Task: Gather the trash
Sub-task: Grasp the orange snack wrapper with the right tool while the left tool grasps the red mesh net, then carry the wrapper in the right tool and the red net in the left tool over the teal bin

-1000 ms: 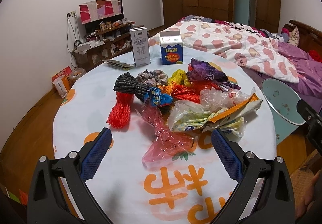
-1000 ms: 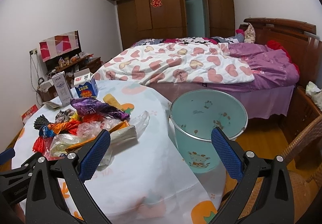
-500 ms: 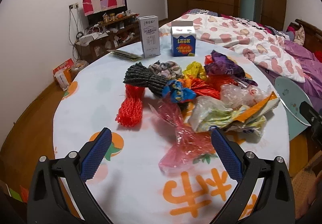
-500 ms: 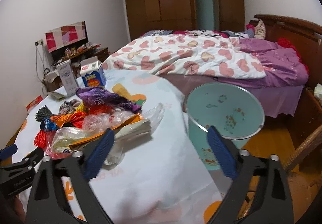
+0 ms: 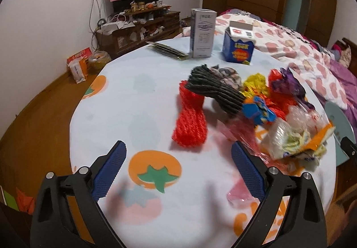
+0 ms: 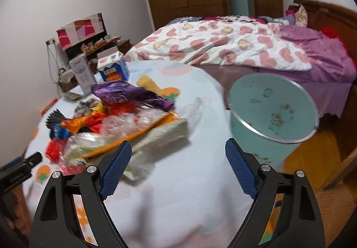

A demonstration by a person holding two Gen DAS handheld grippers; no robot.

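Observation:
A heap of trash lies on the round table (image 5: 138, 96): a red foam net (image 5: 189, 123), a dark foam net (image 5: 216, 89), a pink plastic bag (image 5: 241, 134), a white and orange wrapper (image 5: 296, 141) and a purple wrapper (image 6: 127, 94). My left gripper (image 5: 178, 170) is open and empty, just in front of the red net. My right gripper (image 6: 176, 165) is open and empty over the table's right side, between the heap's white wrapper (image 6: 160, 134) and the teal trash bin (image 6: 272, 109).
A tall white carton (image 5: 202, 32) and a blue carton (image 5: 239, 45) stand at the table's far side, with a flat packet (image 5: 167, 50) beside them. A bed (image 6: 245, 40) lies behind the bin. A cluttered shelf (image 5: 138, 25) stands by the left wall.
My left gripper has swung left, from facing the pink bag to facing the red net. My right gripper has shifted left toward the heap; the bin now sits further right.

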